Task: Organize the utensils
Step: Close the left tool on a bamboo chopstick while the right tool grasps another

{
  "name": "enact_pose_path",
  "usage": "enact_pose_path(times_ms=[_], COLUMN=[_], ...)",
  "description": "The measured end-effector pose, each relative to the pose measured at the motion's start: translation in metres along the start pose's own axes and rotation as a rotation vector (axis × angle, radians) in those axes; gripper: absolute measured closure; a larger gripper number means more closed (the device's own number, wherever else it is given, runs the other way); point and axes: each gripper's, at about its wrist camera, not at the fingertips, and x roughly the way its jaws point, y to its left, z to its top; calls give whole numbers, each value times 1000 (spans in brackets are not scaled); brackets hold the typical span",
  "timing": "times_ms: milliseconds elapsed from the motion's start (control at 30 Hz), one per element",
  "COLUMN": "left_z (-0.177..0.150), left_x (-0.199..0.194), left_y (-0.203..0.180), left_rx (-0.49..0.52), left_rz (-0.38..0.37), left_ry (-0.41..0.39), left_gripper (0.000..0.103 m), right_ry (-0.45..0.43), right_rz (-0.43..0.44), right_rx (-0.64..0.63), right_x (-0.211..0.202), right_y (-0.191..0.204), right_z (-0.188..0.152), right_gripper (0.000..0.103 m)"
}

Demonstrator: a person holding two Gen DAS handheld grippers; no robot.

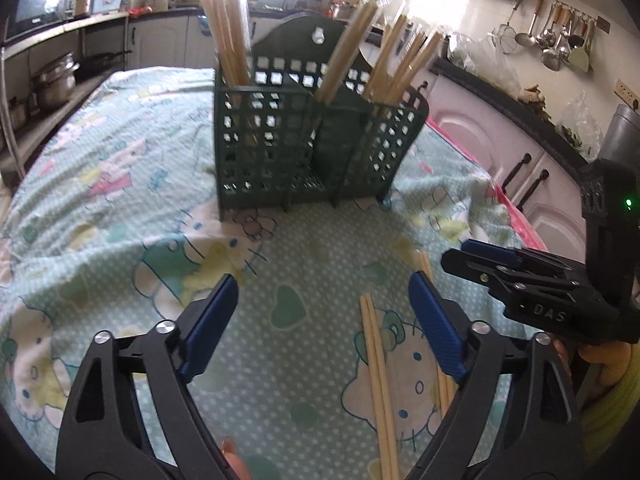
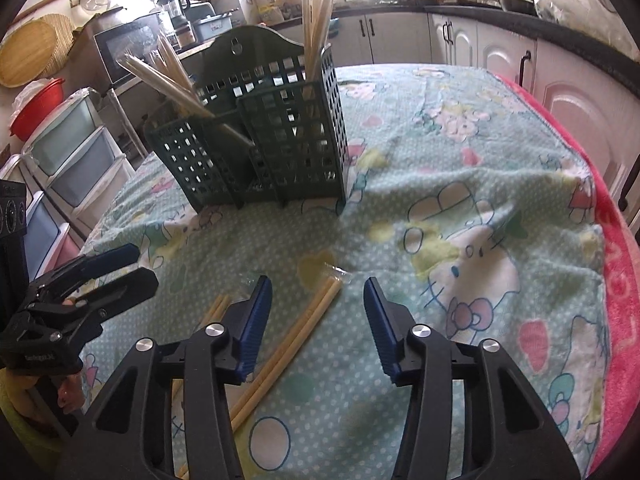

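Left claw (image 1: 320, 320) wide open, empty. Right claw (image 2: 318, 322) wide open, empty, poised over 2 loose chopsticks (image 2: 296, 340) on the desk cloth (image 2: 460, 152). Green caddy (image 2: 272, 140) behind already holds chopsticks upright; the loose pair likely goes there next.

dark green holder (image 1: 316, 144), mint cartoon-print cloth (image 1: 120, 184)

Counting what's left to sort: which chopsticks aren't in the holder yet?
The pairs lying flat on the cloth: one between the right gripper's open fingers, another further left. All others stand upright in the green holder.
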Motion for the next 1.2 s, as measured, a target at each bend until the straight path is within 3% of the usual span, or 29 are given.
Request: enact_pose_path(times_ms=[167, 267, 633, 1000, 1200], left_z=[-5, -9, -15, -5, 5], left_x=[10, 15, 37, 59, 69], left_y=[-5, -7, -23, -35, -35], left_rx=[6, 4, 32, 72, 79], left_rz=[-53, -84, -137, -103, -61], left_ry=[56, 84, 167, 186, 194], left_gripper=[47, 53, 63, 64, 84], right_ry=[23, 33, 100, 82, 64], right_rz=[13, 21, 27, 7, 24], right_rx=[13, 20, 45, 37, 63], right_x=[9, 13, 38, 43, 38], right_y=[-2, -4, -10, -11, -14], right_z=[-1, 0, 5, 4, 4], right_gripper=[63, 66, 77, 88, 91])
